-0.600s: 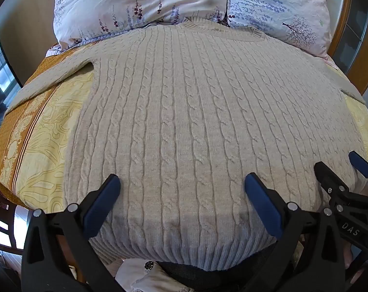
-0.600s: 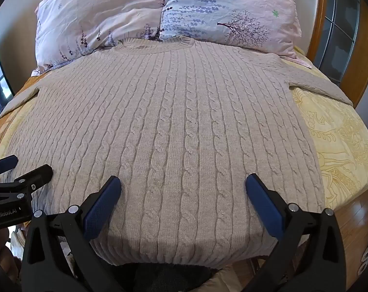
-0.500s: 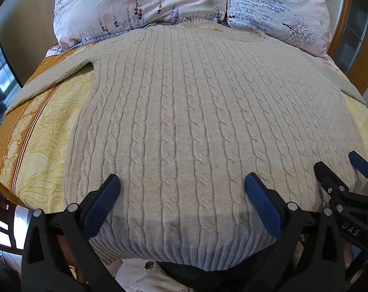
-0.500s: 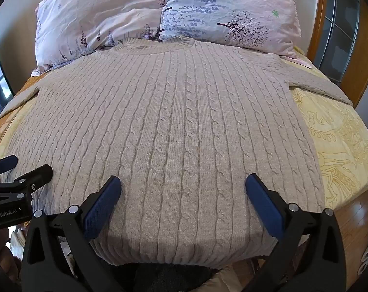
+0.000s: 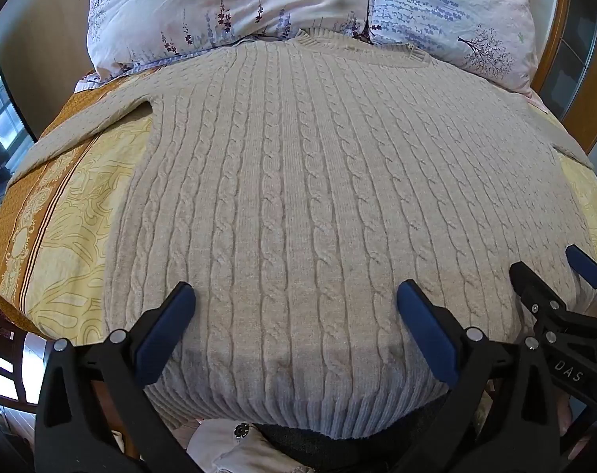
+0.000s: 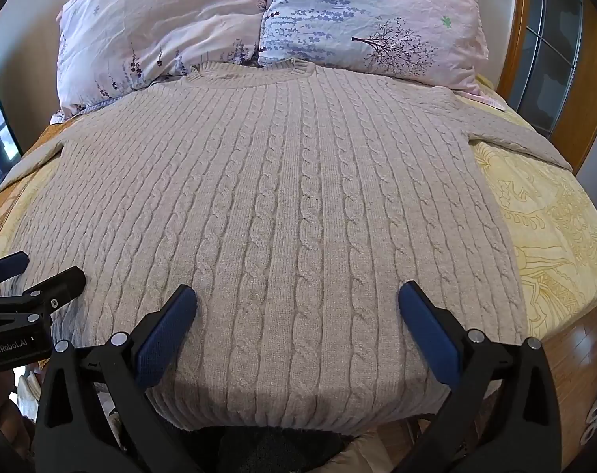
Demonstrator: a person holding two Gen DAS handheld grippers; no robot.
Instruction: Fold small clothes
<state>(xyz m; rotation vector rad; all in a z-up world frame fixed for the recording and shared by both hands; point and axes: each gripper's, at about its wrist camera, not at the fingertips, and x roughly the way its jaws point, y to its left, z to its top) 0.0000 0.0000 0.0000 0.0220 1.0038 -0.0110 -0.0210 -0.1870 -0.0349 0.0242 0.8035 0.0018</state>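
A beige cable-knit sweater (image 5: 298, 197) (image 6: 282, 205) lies flat on the bed, collar toward the pillows, sleeves spread to both sides, ribbed hem at the near edge. My left gripper (image 5: 296, 299) hovers open over the sweater's lower left part, nothing between its blue pads. Over the lower right part my right gripper (image 6: 296, 301) stands open too, jaws wide and empty. Each gripper shows in the other's view: the right gripper (image 5: 555, 276) at the right edge, the left gripper (image 6: 34, 272) at the left edge.
Two floral pillows (image 5: 227, 12) (image 6: 369, 19) rest at the head of the bed. A yellow patterned bedspread (image 5: 73, 213) (image 6: 547, 228) shows on both sides of the sweater. A wooden frame with glass (image 6: 551, 51) stands at the right. The bed's near edge drops to the floor.
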